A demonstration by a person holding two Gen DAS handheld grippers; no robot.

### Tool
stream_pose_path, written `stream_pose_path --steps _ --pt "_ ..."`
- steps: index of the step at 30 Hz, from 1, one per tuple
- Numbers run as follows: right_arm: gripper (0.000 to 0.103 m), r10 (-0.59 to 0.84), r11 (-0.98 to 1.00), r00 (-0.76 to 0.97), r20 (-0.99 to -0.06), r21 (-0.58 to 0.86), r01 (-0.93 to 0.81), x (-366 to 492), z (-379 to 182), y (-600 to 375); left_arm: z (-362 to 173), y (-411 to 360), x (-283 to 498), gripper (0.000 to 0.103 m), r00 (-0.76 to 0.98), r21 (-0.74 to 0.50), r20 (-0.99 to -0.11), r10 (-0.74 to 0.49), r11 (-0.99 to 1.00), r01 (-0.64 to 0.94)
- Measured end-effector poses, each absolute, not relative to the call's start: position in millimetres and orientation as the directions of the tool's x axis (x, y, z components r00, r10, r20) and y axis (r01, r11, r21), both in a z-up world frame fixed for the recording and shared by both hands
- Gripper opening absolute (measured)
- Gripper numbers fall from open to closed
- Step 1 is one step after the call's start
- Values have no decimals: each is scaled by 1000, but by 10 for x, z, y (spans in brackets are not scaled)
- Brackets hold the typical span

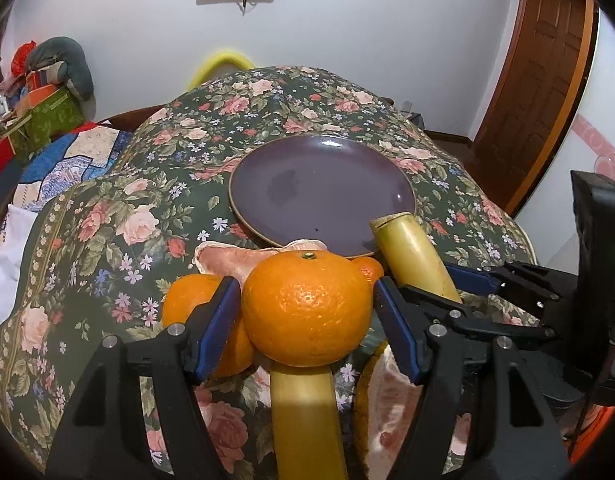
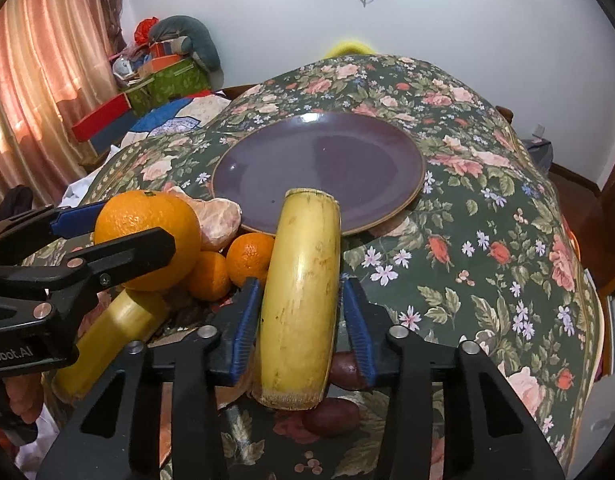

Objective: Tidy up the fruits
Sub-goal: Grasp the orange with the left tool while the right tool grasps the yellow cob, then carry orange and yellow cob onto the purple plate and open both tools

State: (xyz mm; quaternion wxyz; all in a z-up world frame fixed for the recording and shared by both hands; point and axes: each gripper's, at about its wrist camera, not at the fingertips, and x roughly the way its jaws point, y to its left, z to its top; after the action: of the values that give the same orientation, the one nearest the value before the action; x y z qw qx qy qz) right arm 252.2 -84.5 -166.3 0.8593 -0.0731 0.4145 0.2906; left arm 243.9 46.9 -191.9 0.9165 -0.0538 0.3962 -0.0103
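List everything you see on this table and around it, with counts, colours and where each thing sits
Large orange: one, orange, between the left gripper's fingers.
Small oranges: at least two, orange, behind the large one.
Yellow stalk: one, between the right gripper's fingers, far end over the plate's rim.
Second yellow stalk: one, under the large orange.
Peeled fruit: one, pale pink, near the plate.
Dark fruits: two, reddish brown, beneath the right gripper.
Plate: one, purple, mid-table.
Tablecloth: one, dark green floral.
Left gripper: black, blue pads.
Right gripper: same.
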Motion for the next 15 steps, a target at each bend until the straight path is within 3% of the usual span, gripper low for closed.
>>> stream_pose_path --steps 15 --pt "34 451 825 538 -712 103 -556 2459 -1423 -941 -1827 506 2410 66 672 -119 -737 -76 993 -19"
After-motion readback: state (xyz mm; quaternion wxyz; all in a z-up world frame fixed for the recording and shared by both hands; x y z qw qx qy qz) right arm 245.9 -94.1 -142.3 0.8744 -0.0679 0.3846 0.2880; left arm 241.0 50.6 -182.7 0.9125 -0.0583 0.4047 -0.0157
